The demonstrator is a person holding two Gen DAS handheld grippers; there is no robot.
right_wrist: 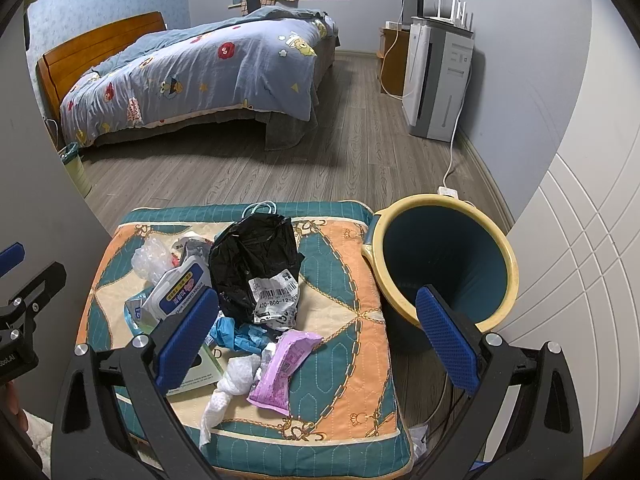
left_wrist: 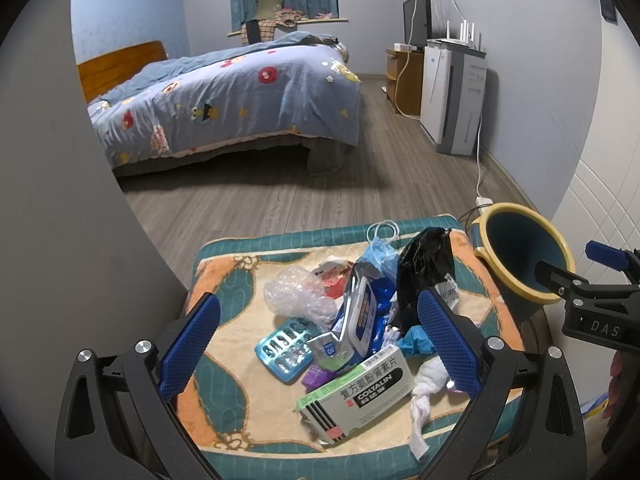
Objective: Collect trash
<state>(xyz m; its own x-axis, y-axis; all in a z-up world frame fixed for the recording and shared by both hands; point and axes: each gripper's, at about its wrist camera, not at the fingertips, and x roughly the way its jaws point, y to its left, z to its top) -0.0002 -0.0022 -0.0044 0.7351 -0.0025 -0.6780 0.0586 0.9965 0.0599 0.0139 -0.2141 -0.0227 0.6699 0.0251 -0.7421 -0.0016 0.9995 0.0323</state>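
Observation:
A heap of trash lies on a patterned cushion (left_wrist: 224, 276) (right_wrist: 340, 264): a black plastic bag (right_wrist: 252, 256) (left_wrist: 424, 264), a crumpled clear bag (left_wrist: 296, 292), a wet-wipes pack (left_wrist: 366, 312) (right_wrist: 180, 288), a blue blister tray (left_wrist: 286, 350), a white and green medicine box (left_wrist: 360, 392), a twisted white tissue (left_wrist: 428, 396) (right_wrist: 232, 380) and a purple packet (right_wrist: 284, 364). A blue bin with a yellow rim (right_wrist: 444, 256) (left_wrist: 520, 256) stands right of the cushion. My left gripper (left_wrist: 320, 344) hovers open over the pile. My right gripper (right_wrist: 316, 340) is open above the cushion's near right part, beside the bin.
A bed (left_wrist: 224, 104) with a blue cartoon quilt fills the far side over grey wood flooring. A white tower unit (left_wrist: 452, 96) and a wooden cabinet (left_wrist: 404, 80) with a monitor stand along the right wall. A white cable and power strip (right_wrist: 448, 190) lie behind the bin. A small bin (right_wrist: 76, 168) sits by the bed.

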